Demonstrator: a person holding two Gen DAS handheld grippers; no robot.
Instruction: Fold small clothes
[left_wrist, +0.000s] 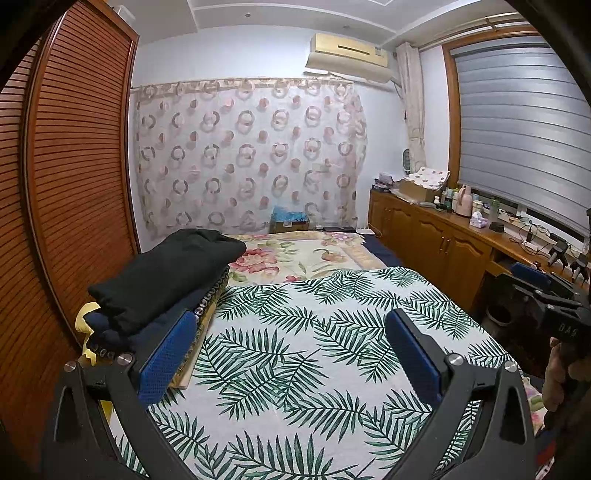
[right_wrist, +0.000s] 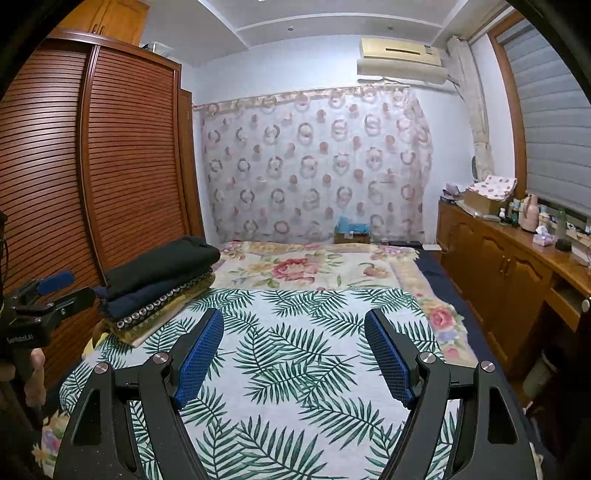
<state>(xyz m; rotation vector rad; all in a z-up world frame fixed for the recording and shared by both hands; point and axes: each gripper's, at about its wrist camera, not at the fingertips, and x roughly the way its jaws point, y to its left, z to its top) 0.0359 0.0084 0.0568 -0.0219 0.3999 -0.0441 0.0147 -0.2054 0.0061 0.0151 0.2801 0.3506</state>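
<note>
A stack of folded clothes (left_wrist: 162, 280) lies at the bed's left side, a black garment on top, a navy one and a beaded olive one under it; it also shows in the right wrist view (right_wrist: 162, 273). My left gripper (left_wrist: 291, 321) is open and empty above the palm-leaf cloth (left_wrist: 314, 350), its left pad next to the stack. My right gripper (right_wrist: 293, 317) is open and empty above the same cloth (right_wrist: 288, 354). The right gripper shows at the left wrist view's right edge (left_wrist: 532, 280). The left gripper shows at the right wrist view's left edge (right_wrist: 51, 282).
A floral blanket (left_wrist: 295, 254) covers the far bed. A slatted wooden wardrobe (left_wrist: 74, 177) stands close on the left. A wooden cabinet (left_wrist: 436, 236) with bottles and boxes runs along the right under the window. A patterned curtain (left_wrist: 251, 155) hangs behind.
</note>
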